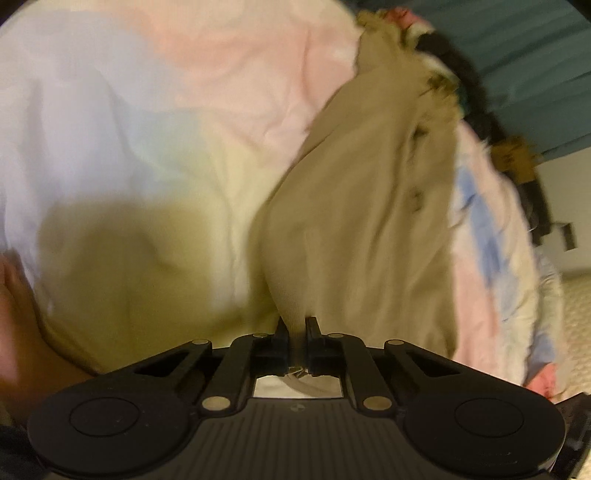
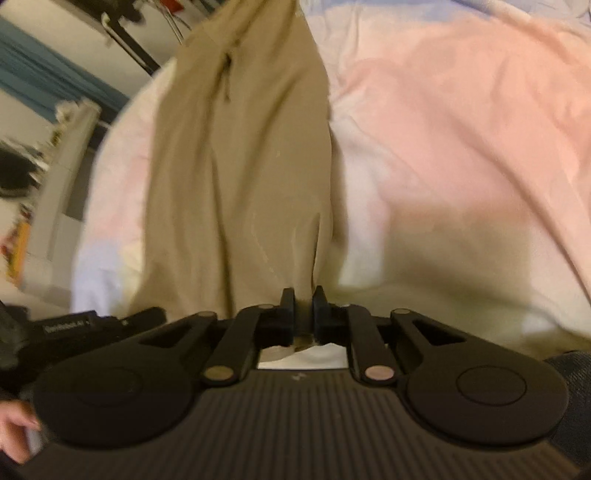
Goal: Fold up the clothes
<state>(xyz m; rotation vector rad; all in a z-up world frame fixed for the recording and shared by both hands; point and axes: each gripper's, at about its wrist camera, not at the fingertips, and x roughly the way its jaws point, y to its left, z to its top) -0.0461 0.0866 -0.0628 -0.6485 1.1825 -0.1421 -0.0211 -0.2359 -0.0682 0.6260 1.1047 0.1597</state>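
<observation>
A tan garment (image 1: 362, 229) lies stretched over a pastel bedspread (image 1: 147, 110), running from the lower middle to the upper right of the left wrist view. My left gripper (image 1: 296, 323) is shut on its near edge, with cloth pinched between the fingers. In the right wrist view the same tan garment (image 2: 240, 166) runs from the top down to my right gripper (image 2: 303, 295), which is shut on another part of its edge. The cloth hangs taut between the grips and the bed. Both views are blurred.
The pastel bedspread (image 2: 461, 129) fills most of both views. A teal wall (image 1: 524, 48) and dark clutter (image 1: 517, 155) lie past the bed's far edge. Shelving and a dark frame (image 2: 125, 33) stand at the upper left of the right wrist view.
</observation>
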